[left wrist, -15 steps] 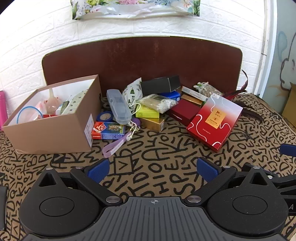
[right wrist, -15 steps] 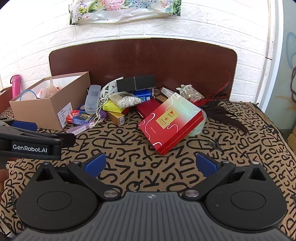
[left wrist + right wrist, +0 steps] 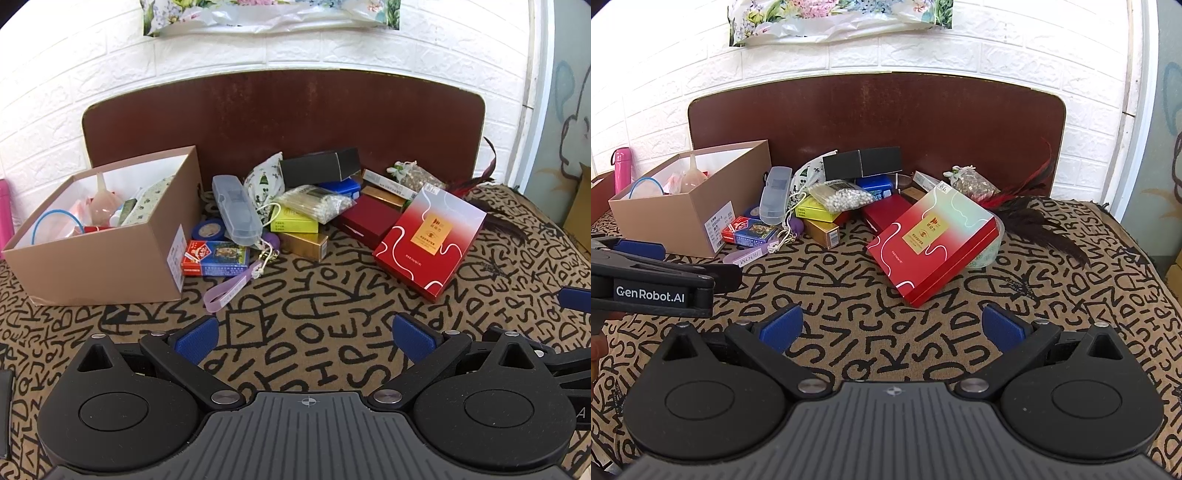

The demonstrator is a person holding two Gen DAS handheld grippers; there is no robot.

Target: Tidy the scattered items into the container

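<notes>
An open cardboard box (image 3: 110, 254) (image 3: 701, 206) stands at the left with several items inside. Right of it lies a heap: a clear plastic case (image 3: 236, 210), a card pack (image 3: 216, 258), a purple strap (image 3: 229, 291), a yellow box (image 3: 293, 223), a gold box (image 3: 304, 245), a bag of cotton swabs (image 3: 314, 201), a black box (image 3: 319, 168), a dark red box (image 3: 365, 221). A large red-and-white box (image 3: 430, 240) (image 3: 934, 240) leans at the right. My left gripper (image 3: 304, 338) and right gripper (image 3: 892, 326) hover open over the cloth, short of the heap, both empty.
A letter-patterned cloth (image 3: 332, 314) covers the surface, with a brown board (image 3: 288, 122) upright behind. Dark feathers (image 3: 1041, 221) lie at the right. A pink bottle (image 3: 622, 170) stands far left. The left gripper's body (image 3: 653, 284) shows at the right wrist view's left edge.
Both grippers have crept slightly forward toward the heap; nothing was taken hold of or let go.
</notes>
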